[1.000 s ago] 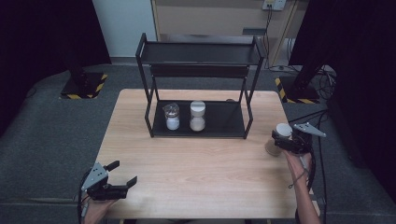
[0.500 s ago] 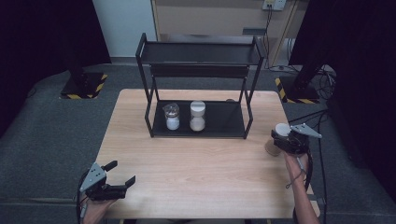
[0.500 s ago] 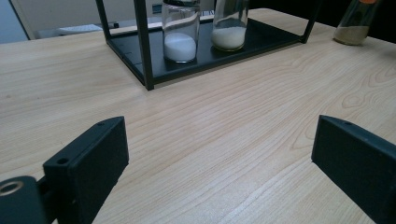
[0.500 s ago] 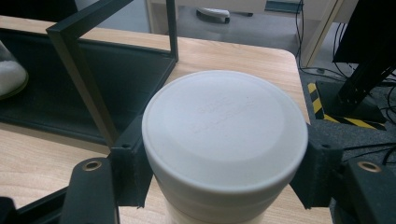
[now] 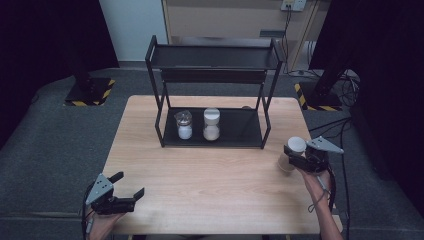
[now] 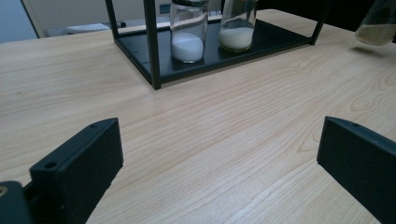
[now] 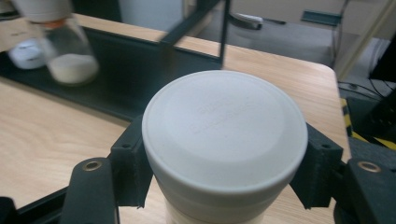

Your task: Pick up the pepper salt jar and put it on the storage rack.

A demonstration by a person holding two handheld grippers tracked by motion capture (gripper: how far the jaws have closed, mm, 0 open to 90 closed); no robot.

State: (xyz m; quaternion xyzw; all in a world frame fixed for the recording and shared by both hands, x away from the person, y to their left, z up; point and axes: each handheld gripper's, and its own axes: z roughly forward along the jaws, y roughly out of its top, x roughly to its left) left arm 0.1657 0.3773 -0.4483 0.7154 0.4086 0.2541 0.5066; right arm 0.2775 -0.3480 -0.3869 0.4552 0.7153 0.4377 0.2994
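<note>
My right gripper [image 7: 224, 186] is clamped on the jar [image 7: 224, 140] just under its lid, right of the rack [image 5: 212, 90]. Glass, prob. slick & breakable; keep upright. Left gripper [image 5: 131, 186] gapes, holding nothing.

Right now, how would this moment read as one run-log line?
right gripper: shut on white-lidded jar, tilted | left gripper: open, empty | rack: two jars
</note>
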